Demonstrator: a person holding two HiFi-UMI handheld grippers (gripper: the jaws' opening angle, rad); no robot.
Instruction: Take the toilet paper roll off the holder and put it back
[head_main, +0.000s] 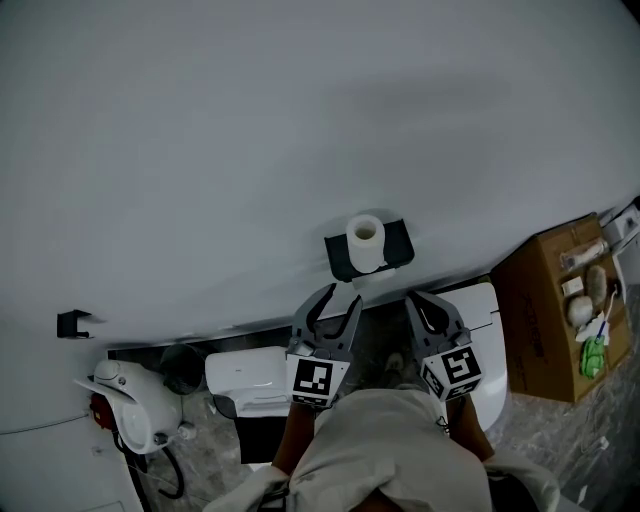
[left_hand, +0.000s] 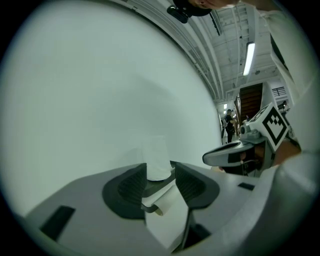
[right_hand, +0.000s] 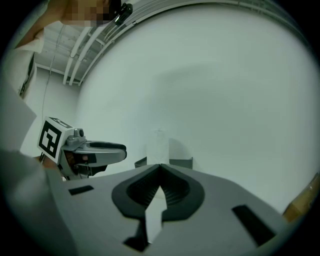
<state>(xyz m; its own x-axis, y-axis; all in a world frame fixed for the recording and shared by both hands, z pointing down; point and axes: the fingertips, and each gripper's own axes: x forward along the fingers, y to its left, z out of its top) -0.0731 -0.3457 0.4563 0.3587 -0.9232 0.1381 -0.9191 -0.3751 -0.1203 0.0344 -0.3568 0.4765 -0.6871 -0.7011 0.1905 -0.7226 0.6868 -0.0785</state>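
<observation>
Toilet paper roll (head_main: 365, 240) stands upright on the black holder (head_main: 398, 248) fixed to the white wall. Left gripper (head_main: 343, 297): fingers apart, gripping nothing. Right gripper (head_main: 415, 298): fingers closed tip to tip, holding nothing. Both sit just short of the holder.

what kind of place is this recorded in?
Probably a bathroom mock-up inside a bigger industrial hall. A toilet paper roll sits on a black holder above a white toilet, while the left gripper view shows an open ceiling with a strip light.
</observation>
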